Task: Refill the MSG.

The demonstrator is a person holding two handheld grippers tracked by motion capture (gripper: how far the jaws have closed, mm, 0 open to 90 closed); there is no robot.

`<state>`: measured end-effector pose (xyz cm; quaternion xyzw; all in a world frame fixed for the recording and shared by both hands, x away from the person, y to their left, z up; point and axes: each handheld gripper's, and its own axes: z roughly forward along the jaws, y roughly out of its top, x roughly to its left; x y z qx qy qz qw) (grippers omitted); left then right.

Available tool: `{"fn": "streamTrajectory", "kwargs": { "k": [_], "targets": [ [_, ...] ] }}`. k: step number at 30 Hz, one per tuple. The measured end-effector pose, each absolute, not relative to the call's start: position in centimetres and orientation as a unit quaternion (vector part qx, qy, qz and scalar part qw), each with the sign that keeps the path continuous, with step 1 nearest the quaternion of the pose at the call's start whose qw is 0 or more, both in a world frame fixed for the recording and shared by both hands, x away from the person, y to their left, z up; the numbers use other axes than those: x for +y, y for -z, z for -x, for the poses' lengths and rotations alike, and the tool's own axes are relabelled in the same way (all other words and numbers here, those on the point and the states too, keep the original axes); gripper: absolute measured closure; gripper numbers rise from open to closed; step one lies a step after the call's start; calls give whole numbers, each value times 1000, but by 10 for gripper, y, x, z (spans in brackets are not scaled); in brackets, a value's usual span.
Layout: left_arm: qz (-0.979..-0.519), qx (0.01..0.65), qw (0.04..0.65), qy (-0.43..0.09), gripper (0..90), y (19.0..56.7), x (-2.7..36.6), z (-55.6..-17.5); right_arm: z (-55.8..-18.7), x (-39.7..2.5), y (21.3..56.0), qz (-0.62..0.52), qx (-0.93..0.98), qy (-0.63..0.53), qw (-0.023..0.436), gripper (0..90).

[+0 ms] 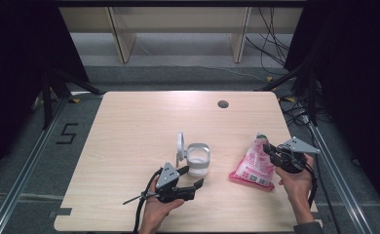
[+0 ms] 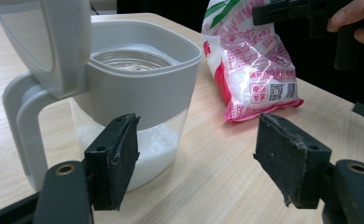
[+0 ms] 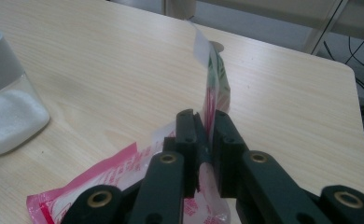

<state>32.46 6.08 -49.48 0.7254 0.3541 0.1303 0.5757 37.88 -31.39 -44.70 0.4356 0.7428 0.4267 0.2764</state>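
A clear jar [image 1: 198, 161] with a grey collar and a flipped-up grey lid [image 1: 180, 147] stands mid-table, with white powder in its bottom [image 2: 157, 144]. My left gripper [image 1: 190, 178] is open just in front of the jar; its left pad [image 2: 117, 156] sits close to the jar's wall and nothing is between the jaws. A pink and white plastic bag [image 1: 254, 165] of white grains lies to the right. My right gripper [image 1: 271, 150] is shut on the bag's upper edge [image 3: 207, 100], which stands up thin between its jaws.
The light wooden table [image 1: 144, 122] has a round cable hole [image 1: 222, 104] near its far edge. Black frame legs and cables stand beyond the table on both sides. A person's hands hold both grippers at the near edge.
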Motion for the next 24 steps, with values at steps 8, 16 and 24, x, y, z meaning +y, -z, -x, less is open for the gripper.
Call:
{"fn": "streamTrajectory", "kwargs": {
  "k": [8,16,24],
  "targets": [
    [-729,359,568,-134,278,494,67,-324,-380,-317,450,-454,736,-420,276,762],
    [-723,369,566,-144,269,491,80,-323,-380,-319,453,-476,725,-412,279,645],
    [-714,375,571,-155,281,487,89,-323,-376,-322,452,-510,698,-413,287,548]
  ]
}}
